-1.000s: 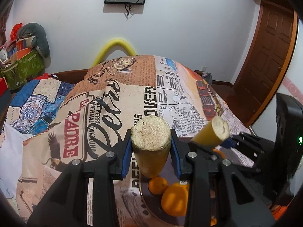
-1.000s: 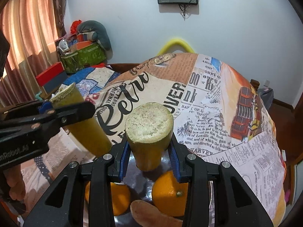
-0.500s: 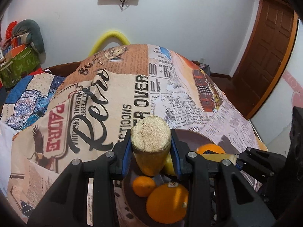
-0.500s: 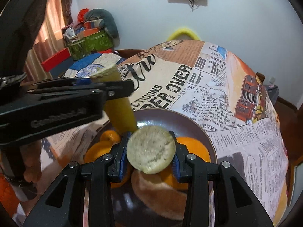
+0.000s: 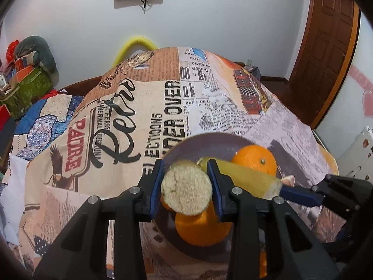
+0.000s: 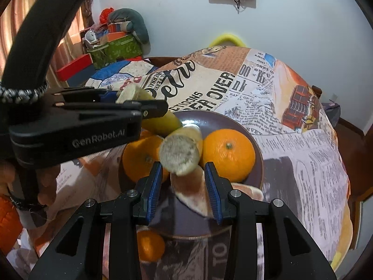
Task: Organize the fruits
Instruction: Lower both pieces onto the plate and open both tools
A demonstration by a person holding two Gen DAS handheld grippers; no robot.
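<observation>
A dark round plate [image 5: 209,142] [image 6: 233,122] holds oranges [image 5: 255,161] [image 6: 228,155]. My left gripper [image 5: 185,187] is shut on a yellow cut fruit piece [image 5: 186,191] over the plate's near-left rim. My right gripper [image 6: 183,186] is open; its yellow cut piece [image 6: 180,154] lies loose between the pads, resting in the plate on the oranges. That piece also shows in the left wrist view [image 5: 247,177]. A brownish fruit [image 6: 195,191] lies under it. The left gripper shows in the right wrist view [image 6: 144,112] holding its piece [image 6: 160,123].
The table wears a newspaper-print cloth [image 5: 144,107] [image 6: 303,151]. A small orange [image 6: 149,245] lies off the plate near the front. A wooden door [image 5: 326,46] stands right; boxes and bags [image 6: 112,44] stand at the left.
Both grippers have come down over the plate. My right gripper has opened and let its yellow piece drop onto the oranges. The left keeps hold of its piece.
</observation>
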